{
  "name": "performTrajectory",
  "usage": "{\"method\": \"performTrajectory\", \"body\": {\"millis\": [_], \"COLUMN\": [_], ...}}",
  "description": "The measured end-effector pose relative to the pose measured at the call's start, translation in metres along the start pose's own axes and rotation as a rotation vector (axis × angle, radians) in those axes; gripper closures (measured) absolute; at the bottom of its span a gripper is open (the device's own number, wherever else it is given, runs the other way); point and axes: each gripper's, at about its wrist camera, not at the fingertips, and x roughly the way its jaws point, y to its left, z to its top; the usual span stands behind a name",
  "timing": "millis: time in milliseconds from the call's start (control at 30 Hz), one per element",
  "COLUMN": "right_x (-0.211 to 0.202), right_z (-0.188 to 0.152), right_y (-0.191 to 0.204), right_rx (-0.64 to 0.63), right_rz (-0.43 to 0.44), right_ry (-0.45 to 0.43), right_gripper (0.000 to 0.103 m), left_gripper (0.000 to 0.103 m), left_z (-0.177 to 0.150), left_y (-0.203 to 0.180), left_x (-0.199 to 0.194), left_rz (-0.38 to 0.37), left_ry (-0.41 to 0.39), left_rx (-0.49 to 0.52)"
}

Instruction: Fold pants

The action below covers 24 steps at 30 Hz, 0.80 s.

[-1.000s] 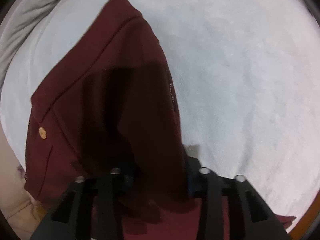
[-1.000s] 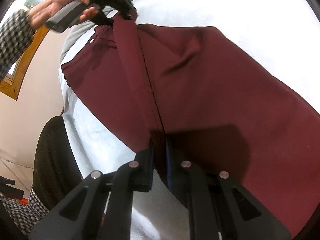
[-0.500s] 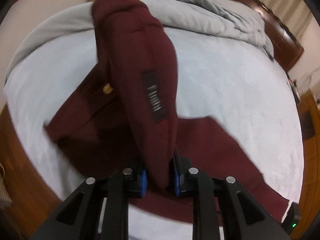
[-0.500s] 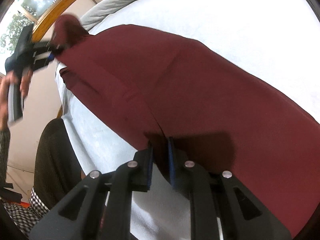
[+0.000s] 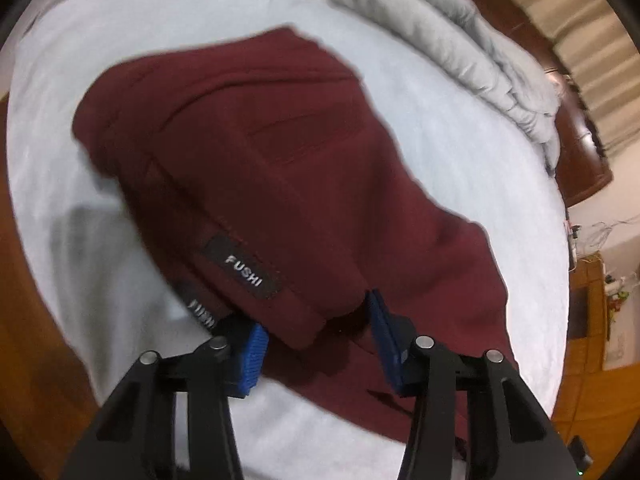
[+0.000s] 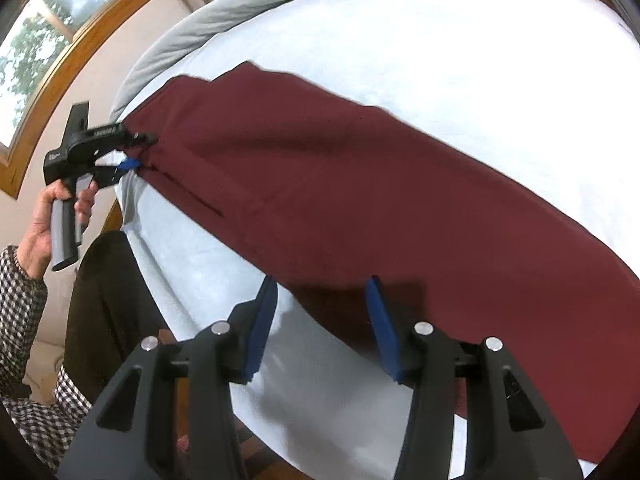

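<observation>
Across the bed (image 6: 400,40) your maroon pants (image 6: 360,184) lie in one long band, leg laid over leg, so the lengthwise fold looks done. Your left gripper (image 5: 316,344) sits at the waistband end, its jaws having just been opening; the labelled waistband corner (image 5: 244,272) sags between the blue pads without being pressed (a release, not a grip). Your right gripper (image 6: 320,320) hovers over the near edge of the legs, jaws likewise just opened and apart, with only the cloth's edge and sheet beneath. Letting go at both ends lets the layers settle flat, I judge, before you fold crosswise.
</observation>
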Motion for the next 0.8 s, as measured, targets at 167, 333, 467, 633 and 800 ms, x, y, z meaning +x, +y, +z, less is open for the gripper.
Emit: {"method": "performTrajectory", "body": {"millis": [167, 333, 467, 633, 800], "right_x": [-0.029, -0.042, -0.058, -0.063, -0.068], "right_z": [-0.022, -0.052, -0.074, -0.091, -0.094], "right_y": [-0.048, -0.081, -0.099, -0.108, -0.12], "right_rx": [0.166, 0.296, 0.374, 0.412, 0.456], "right_rz": [-0.042, -0.07, -0.081, -0.098, -0.121], "right_ry": [-0.042, -0.071, -0.103, -0.123, -0.135], "right_gripper": [0.056, 0.054, 0.054, 0.054, 0.054], "left_gripper": [0.043, 0.043, 0.043, 0.078, 0.083], "left_z": [-0.048, -0.085, -0.09, -0.088, -0.109], "left_y": [-0.016, -0.066, -0.085, -0.09, -0.09], "left_x": [-0.019, 0.017, 0.044, 0.044, 0.036], "left_rz": [-0.048, -0.183, -0.166, -0.097, 0.029], "left_ry": [0.062, 0.215, 0.214, 0.211, 0.197], "left_rx": [0.098, 0.074, 0.058, 0.067, 0.178]}}
